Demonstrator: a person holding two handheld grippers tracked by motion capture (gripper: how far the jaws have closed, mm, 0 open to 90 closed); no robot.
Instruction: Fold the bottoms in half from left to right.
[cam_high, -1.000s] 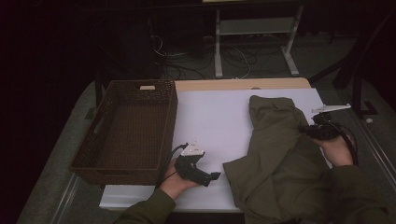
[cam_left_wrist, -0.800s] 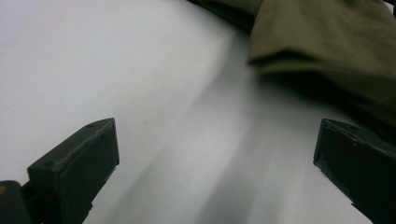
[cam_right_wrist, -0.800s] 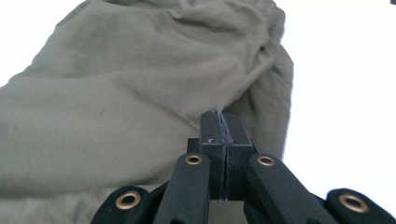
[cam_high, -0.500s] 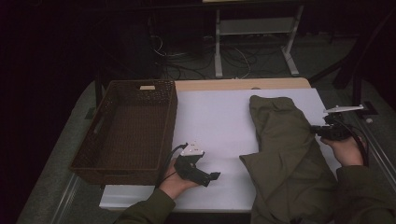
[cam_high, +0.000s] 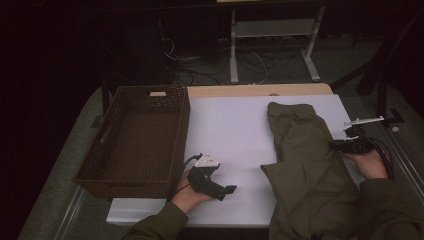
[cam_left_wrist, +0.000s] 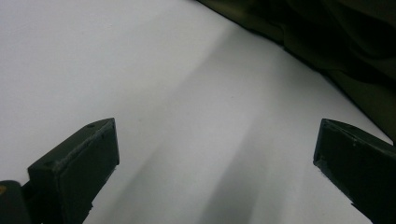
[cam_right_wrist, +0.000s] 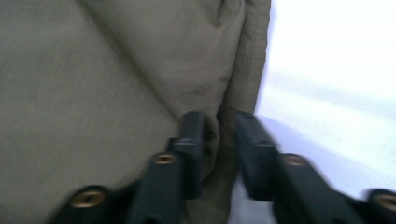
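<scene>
Between right gripper (cam_right_wrist: 219, 126) jaws, just opening: garment (cam_right_wrist: 116, 84) hem | unpinched

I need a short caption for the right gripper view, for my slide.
Right gripper, jaws slightly apart, at the hem fold of an olive garment on a white table.

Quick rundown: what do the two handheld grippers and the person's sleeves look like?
Left gripper: black body, pale three-cornered plate on top, black cable trailing back; blocky black jaws in its own view. Right gripper: black, with a pale plate and a looping black cable; its jaws are slim, black, with brass-coloured screws. Both sleeves are olive green.
</scene>
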